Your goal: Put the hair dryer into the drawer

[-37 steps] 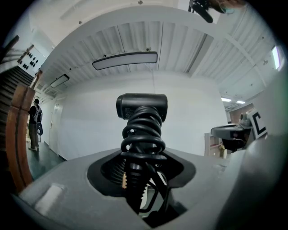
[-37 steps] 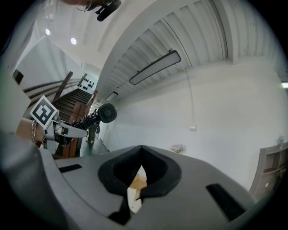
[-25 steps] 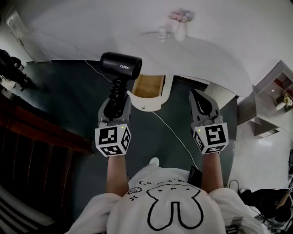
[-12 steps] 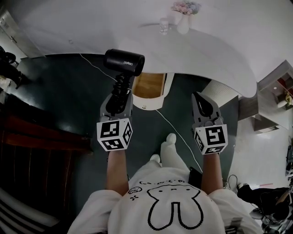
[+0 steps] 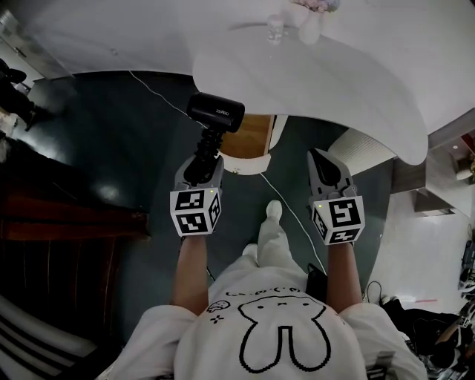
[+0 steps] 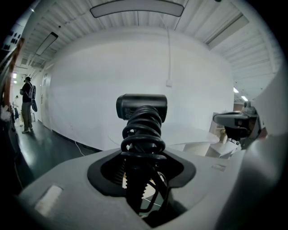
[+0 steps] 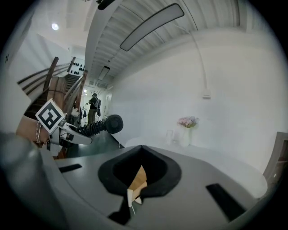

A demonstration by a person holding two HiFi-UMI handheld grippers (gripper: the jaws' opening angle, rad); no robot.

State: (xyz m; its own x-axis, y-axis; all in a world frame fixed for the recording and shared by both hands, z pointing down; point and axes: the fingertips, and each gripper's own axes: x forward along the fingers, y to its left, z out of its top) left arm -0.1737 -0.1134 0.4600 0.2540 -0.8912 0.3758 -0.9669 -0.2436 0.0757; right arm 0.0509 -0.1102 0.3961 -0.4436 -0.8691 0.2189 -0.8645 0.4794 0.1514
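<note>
L claw (image 5: 200,165) clamped on hair dryer (image 5: 215,113) handle, cord coiled round it. Dryer is in the air at left edge of open drawer (image 5: 249,139), which sits under tabletop (image 5: 349,82) rim. Risk, my guess: head knocks the rim or drawer front going in, or coil slips in the grip. R claw (image 5: 325,167) pinched closed, empty, right of drawer; white cable (image 5: 295,217) on floor and vase (image 5: 310,26) up top, neither in path.

Ahead of the jaws a round white table (image 5: 356,89) stands before a plain white wall (image 6: 112,76), bearing a vase of pale flowers (image 7: 186,132) and a clear glass (image 5: 276,30). Beneath the jaws the floor (image 5: 111,141) is dark and glossy, crossed by a thin white cable (image 5: 156,91). A long light panel (image 6: 137,8) runs overhead. Far to their left rises a wooden staircase (image 7: 58,90).
</note>
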